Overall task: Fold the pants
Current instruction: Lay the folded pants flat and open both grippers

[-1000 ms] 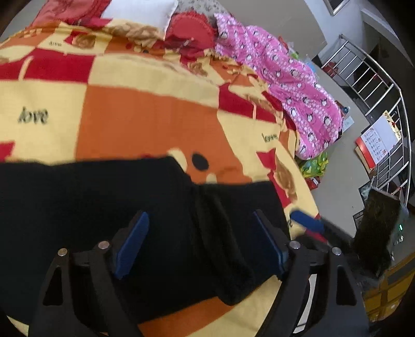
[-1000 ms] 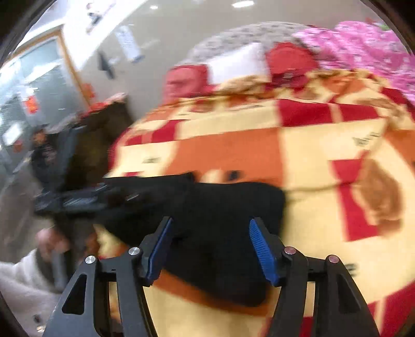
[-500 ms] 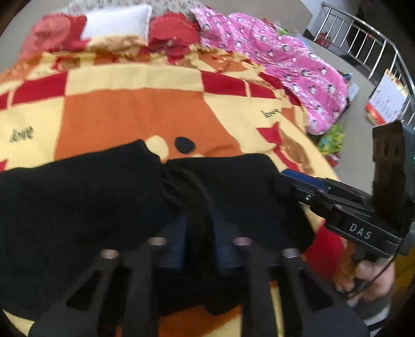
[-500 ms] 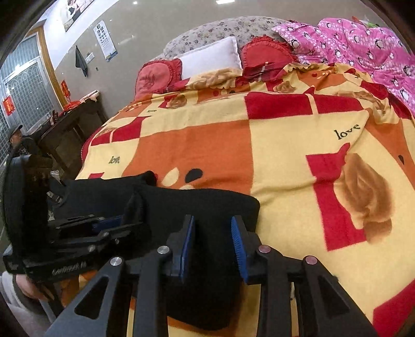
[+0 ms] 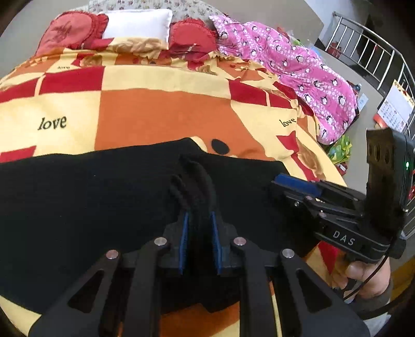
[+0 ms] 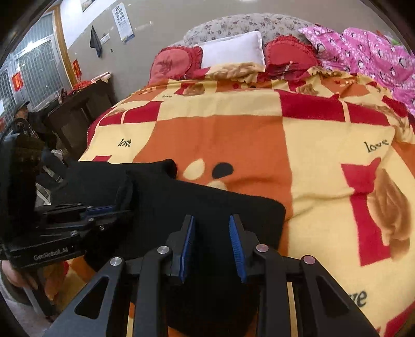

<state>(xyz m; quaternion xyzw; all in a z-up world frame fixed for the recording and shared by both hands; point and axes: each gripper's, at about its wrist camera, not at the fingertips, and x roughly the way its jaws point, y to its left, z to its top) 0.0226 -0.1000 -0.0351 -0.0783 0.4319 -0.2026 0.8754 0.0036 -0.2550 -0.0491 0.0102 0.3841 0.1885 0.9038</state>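
On the bed, black pants (image 5: 77,197) lie flat across the near edge of a checked blanket (image 5: 160,111) in orange, red and cream. The word "love" is printed on the blanket in at least 2 places in the left wrist view and again in the right wrist view.

Left gripper (image 5: 198,233): the 2 blue-padded fingers stand narrow, pinching a raised ridge of the black fabric that rises between them. From the right wrist view the same gripper (image 6: 103,210) sits at the left side of the pants, its body marked with small white lettering too blurred to read with certainty.

Right gripper (image 6: 211,236): the fingers are set at a moderate gap over the right corner of the pants (image 6: 207,207); whether fabric lies between the pads cannot be told. In the left wrist view this gripper (image 5: 293,184) lies at the right edge of the pants, its body lettered "DAS", with a green indicator lit on its housing and a hand (image 5: 368,280) holding it.

At the head of the bed: 1 white pillow (image 5: 137,24) between 2 red cushions. A pink penguin-print quilt (image 5: 298,72) lies along the right side. On the wall, an eye chart (image 6: 124,22) hangs, text unreadable.
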